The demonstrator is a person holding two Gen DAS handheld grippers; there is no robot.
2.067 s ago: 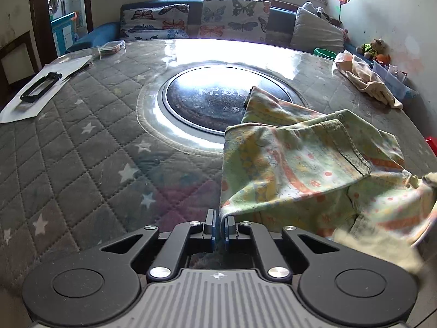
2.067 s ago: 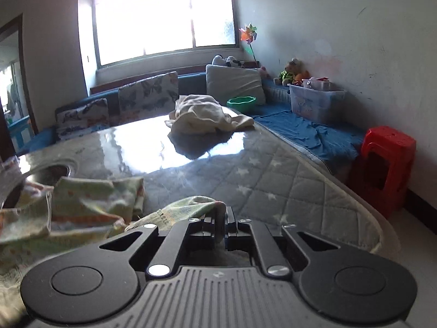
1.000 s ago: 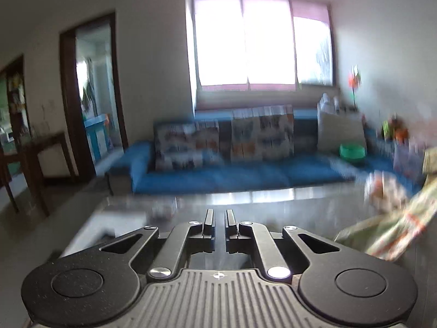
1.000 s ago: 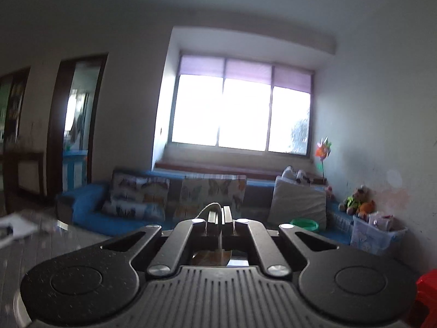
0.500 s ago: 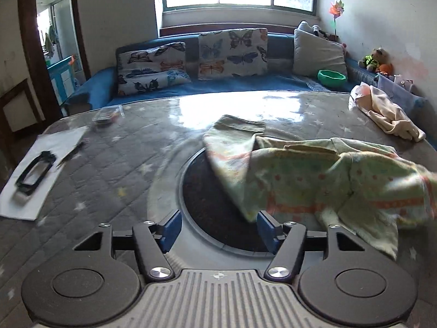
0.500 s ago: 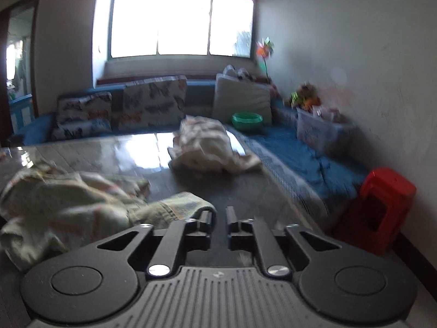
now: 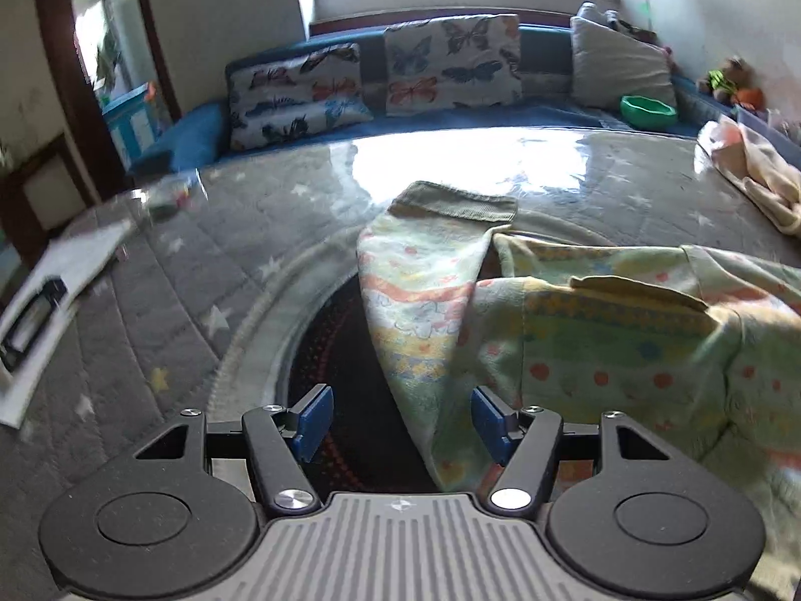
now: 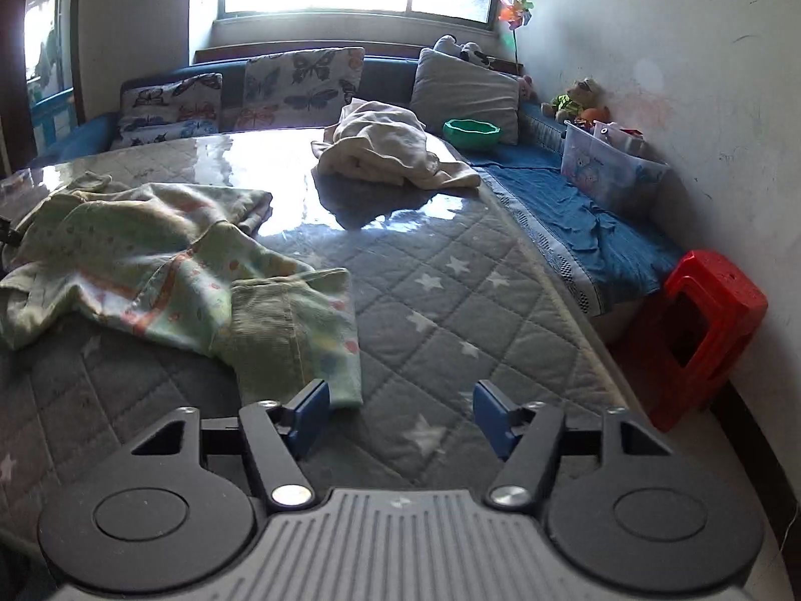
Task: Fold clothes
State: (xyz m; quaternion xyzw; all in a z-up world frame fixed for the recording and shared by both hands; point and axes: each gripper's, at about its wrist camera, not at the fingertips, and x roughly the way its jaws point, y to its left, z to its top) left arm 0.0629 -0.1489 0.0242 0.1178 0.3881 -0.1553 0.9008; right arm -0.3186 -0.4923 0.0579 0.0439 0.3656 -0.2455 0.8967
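Observation:
A pale green patterned garment [image 7: 575, 330] lies rumpled on the quilted table [image 7: 200, 260], partly over the dark round inset [image 7: 340, 350]. One cuffed end [image 7: 450, 203] points toward the sofa. My left gripper [image 7: 400, 420] is open and empty, its jaws on either side of the garment's near edge. In the right wrist view the same garment [image 8: 165, 270] lies at the left, a cuffed end [image 8: 295, 330] reaching to my left finger. My right gripper [image 8: 400, 415] is open and empty above the table.
A cream garment [image 8: 385, 150] is heaped at the table's far right; it also shows in the left wrist view [image 7: 751, 175]. Paper with a black handle [image 7: 35, 315] lies at the left. A blue sofa [image 7: 450, 115] runs behind, a red stool [image 8: 706, 330] stands at the right.
Both grippers held the garment shut, lifted it, then lowered and let it go. Since half a second ago the right gripper has opened wide; the garment now lies spread wider on the table.

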